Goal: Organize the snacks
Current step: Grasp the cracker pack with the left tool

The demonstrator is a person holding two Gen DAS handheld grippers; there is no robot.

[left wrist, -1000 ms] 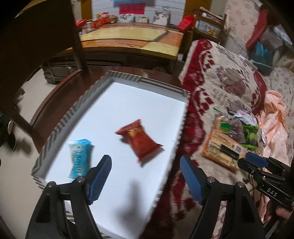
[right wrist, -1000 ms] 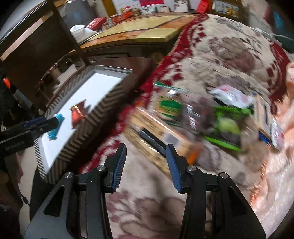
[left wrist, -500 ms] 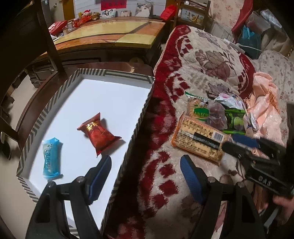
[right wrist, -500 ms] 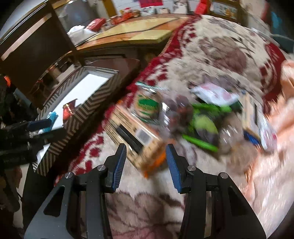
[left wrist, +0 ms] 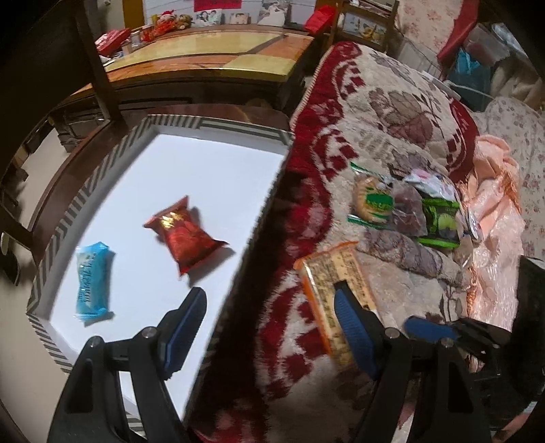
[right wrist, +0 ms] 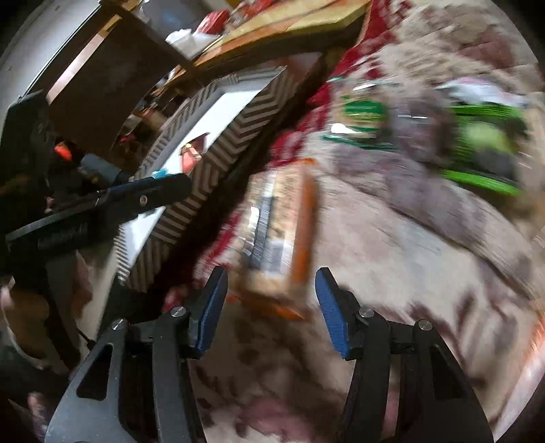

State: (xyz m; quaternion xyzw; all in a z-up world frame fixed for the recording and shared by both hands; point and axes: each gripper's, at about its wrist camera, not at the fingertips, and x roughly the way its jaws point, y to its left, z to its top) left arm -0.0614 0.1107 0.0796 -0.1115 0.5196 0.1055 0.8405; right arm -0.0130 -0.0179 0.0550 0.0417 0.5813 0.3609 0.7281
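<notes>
Two snacks, a red packet (left wrist: 185, 235) and a blue packet (left wrist: 92, 277), lie apart inside a white box with striped walls (left wrist: 81, 201). Beside it on a patterned blanket (left wrist: 402, 112), an orange-edged cracker pack (right wrist: 279, 235) sits just ahead of the right hand-held gripper (right wrist: 270, 306), jaws wide open and empty. The left hand-held gripper (left wrist: 269, 327) also gapes empty, straddling the box edge.

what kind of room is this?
Likely a home living room: a floral red-and-beige blanket over a sofa-like seat, a low wooden table holding trinkets, and framed photos along the wall.
</notes>
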